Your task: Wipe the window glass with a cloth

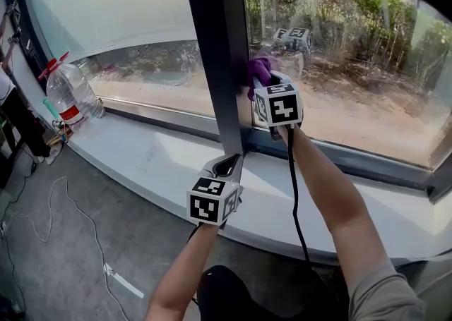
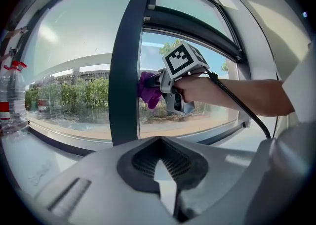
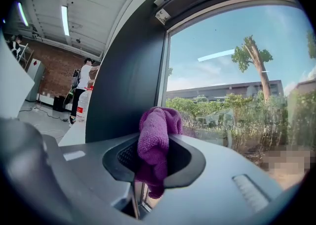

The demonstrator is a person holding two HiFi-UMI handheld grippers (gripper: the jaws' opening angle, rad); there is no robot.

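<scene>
A purple cloth [image 1: 259, 69] [image 2: 148, 89] [image 3: 155, 140] is pressed against the right pane of window glass [image 1: 353, 65] [image 3: 237, 85], low down and close beside the dark mullion [image 1: 215, 51] [image 2: 126, 80] [image 3: 131, 85]. My right gripper [image 1: 263, 81] [image 2: 159, 83] [image 3: 153, 162] is shut on the cloth, which bunches out above and below its jaws. My left gripper [image 1: 232, 163] [image 2: 163, 174] hangs lower, over the white sill [image 1: 155, 157] at the foot of the mullion. Its jaws are together with nothing between them.
A clear water bottle with a red cap [image 1: 69, 94] [image 2: 10, 100] stands at the sill's left end. The left pane [image 1: 113, 16] lies beyond the mullion. Cables [image 1: 63, 214] trail over the grey floor. A person [image 3: 81, 88] stands far back in the room.
</scene>
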